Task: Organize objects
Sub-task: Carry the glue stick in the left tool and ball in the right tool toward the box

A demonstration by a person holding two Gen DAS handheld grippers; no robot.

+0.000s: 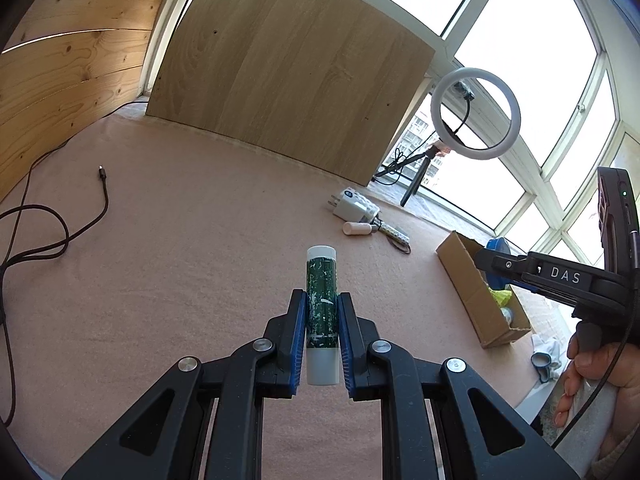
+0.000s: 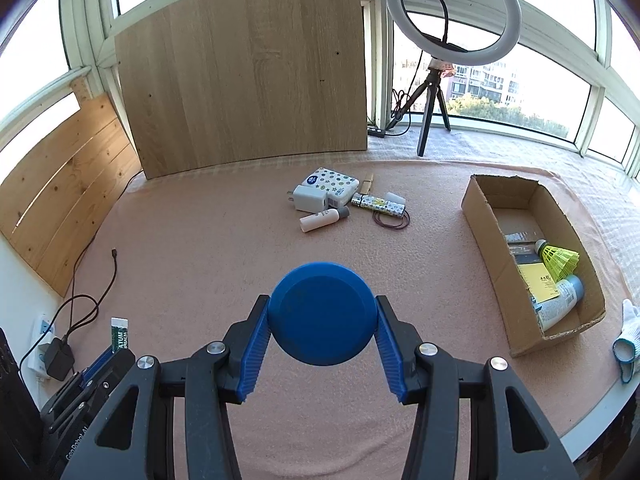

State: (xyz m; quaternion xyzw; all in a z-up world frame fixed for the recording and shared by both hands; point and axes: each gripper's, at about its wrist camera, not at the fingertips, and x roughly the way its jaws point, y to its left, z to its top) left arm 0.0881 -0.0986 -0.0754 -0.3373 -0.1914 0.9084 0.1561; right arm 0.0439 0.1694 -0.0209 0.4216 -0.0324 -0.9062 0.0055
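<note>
Clamped upright between the blue pads of the left gripper [image 1: 322, 312]: a green-and-white lip-balm tube [image 1: 321, 308], white cap on top, lifted clear of the pink blanket [image 1: 180, 240]; gripped in the half-spread fingers of the right gripper [image 2: 322, 320]: a round blue lid [image 2: 322, 314], pads pressing its rim on both sides, likewise held above the blanket. Left lying in a cluster near the far edge: a white charger with stickers [image 2: 324, 194], a pale small tube [image 2: 322, 219] touching it, a patterned lighter [image 2: 378, 204], a wooden clothespin [image 2: 367, 186], a loop of brown hair tie [image 2: 392, 222]. Set at the right: an open cardboard box [image 2: 486, 240] holding a yellow shuttlecock [image 2: 558, 256], a yellow card and a white tube with grey cap [image 2: 560, 300]; just beyond the box, a white work glove [image 2: 628, 340]. Propped behind: a wooden board [image 2: 248, 72], a ring light on a tripod [image 2: 454, 8] by the windows; trailing at the left, a dark cable [image 1: 60, 224].
</note>
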